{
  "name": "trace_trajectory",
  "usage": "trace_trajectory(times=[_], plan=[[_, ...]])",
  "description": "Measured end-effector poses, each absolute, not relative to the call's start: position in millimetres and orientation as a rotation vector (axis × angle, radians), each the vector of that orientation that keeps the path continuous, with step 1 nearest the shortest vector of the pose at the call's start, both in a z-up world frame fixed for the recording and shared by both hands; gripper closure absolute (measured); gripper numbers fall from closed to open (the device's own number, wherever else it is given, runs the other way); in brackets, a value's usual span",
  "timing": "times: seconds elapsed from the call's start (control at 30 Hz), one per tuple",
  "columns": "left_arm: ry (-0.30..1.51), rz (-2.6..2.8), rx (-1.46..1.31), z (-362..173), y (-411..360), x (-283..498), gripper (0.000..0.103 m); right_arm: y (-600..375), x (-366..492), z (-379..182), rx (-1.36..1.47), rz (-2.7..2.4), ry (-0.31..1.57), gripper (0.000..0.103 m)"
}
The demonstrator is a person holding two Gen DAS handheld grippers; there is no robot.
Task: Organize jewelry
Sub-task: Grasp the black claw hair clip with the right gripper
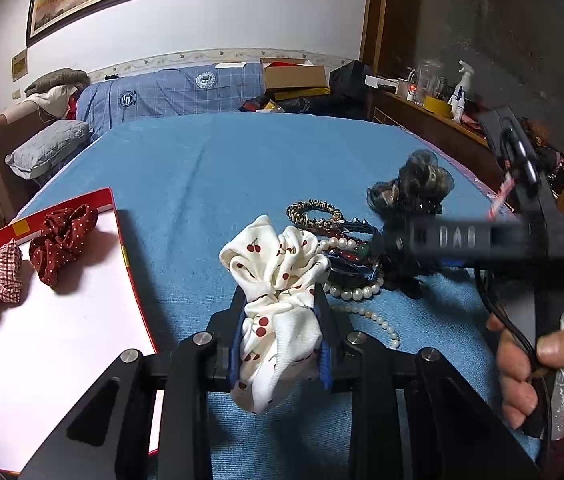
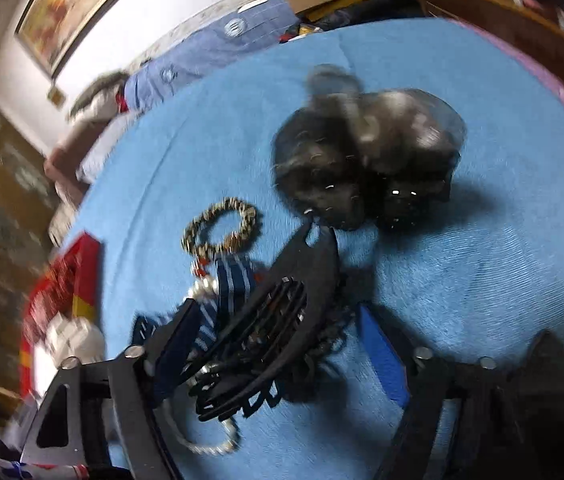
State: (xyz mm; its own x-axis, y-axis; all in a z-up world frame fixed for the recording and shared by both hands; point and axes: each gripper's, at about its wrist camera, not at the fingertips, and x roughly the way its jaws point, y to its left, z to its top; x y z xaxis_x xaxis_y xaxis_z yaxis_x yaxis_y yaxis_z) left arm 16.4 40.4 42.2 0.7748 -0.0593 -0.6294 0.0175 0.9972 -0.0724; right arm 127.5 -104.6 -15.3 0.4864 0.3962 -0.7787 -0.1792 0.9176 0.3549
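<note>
Left gripper [image 1: 280, 312] is pinching the cherry scrunchie [image 1: 276, 276] above the bed; right gripper [image 2: 278, 320] is hovering spread over the remaining pile [image 1: 346, 256]. Two scrunchies [image 1: 26, 260] are lying in the box [image 1: 134, 280].

Left gripper [image 1: 280, 312]: black linkage arms, round silver screws, blue finger pads [image 1: 325, 364]. Right gripper [image 2: 282, 340]: same black frame, blue pads; white blurred lettering, black cable. Bare-skinned right hand [image 1: 538, 372], dark red sleeve.
</note>
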Motion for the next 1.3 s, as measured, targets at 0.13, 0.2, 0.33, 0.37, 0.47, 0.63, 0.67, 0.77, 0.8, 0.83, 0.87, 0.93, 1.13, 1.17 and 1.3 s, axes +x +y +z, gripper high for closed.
trace_trajectory(times=[0.13, 0.2, 0.33, 0.37, 0.47, 0.63, 0.67, 0.77, 0.8, 0.83, 0.87, 0.93, 1.13, 1.17, 1.3], plan=[[0.682, -0.036, -0.064, 42.2, 41.3, 17.1, 0.075, -114.1, 113.3, -15.4, 0.162, 0.33, 1.014, 0.032], [0.682, -0.04, -0.064, 42.3, 40.7, 17.6, 0.075, -120.5, 108.0, -14.8, 0.146, 0.308, 1.002, 0.032], [0.679, -0.038, -0.06, 42.4, 39.6, 17.5, 0.075, -121.3, 105.4, -13.0, 0.107, 0.292, 0.988, 0.049], [0.678, -0.035, -0.062, 42.7, 40.1, 17.3, 0.074, -120.1, 104.3, -12.0, 0.105, 0.305, 0.99, 0.054], [0.677, -0.032, -0.069, 43.0, 39.5, 16.2, 0.074, -120.8, 99.7, -6.8, 0.091, 0.319, 0.97, 0.054], [0.671, -0.033, -0.063, 43.9, 39.0, 15.8, 0.074, -130.8, 99.5, -3.5, 0.156, 0.337, 0.963, 0.053], [0.672, -0.034, -0.065, 43.9, 39.1, 15.7, 0.074, -131.6, 100.7, -5.5, 0.151, 0.319, 0.971, 0.05], [0.672, -0.034, -0.065, 43.9, 39.2, 15.6, 0.074, -135.8, 103.3, -7.6, 0.182, 0.31, 0.988, 0.043], [0.673, -0.037, -0.066, 43.8, 39.2, 15.6, 0.074, -134.6, 102.9, -6.7, 0.164, 0.296, 0.981, 0.041], [0.676, -0.042, -0.065, 43.5, 38.9, 15.6, 0.074, -129.9, 103.1, -6.5, 0.145, 0.283, 0.971, 0.038], [0.678, -0.043, -0.06, 43.2, 38.1, 15.6, 0.074, -128.3, 102.2, -6.2, 0.124, 0.274, 0.959, 0.037], [0.679, -0.044, -0.054, 43.2, 36.5, 15.8, 0.074, -120.2, 103.2, -6.9, 0.077, 0.256, 0.936, 0.037], [0.676, -0.041, -0.053, 42.1, 37.4, 16.2, 0.074, -104.1, 104.7, -11.3, -0.041, 0.219, 0.895, 0.062], [0.676, -0.04, -0.052, 42.0, 37.3, 16.3, 0.074, -105.4, 103.4, -9.4, -0.037, 0.212, 0.886, 0.062], [0.659, -0.036, -0.056, 43.9, 38.6, 14.2, 0.074, -114.7, 95.7, 3.9, 0.033, 0.237, 0.849, 0.062]])
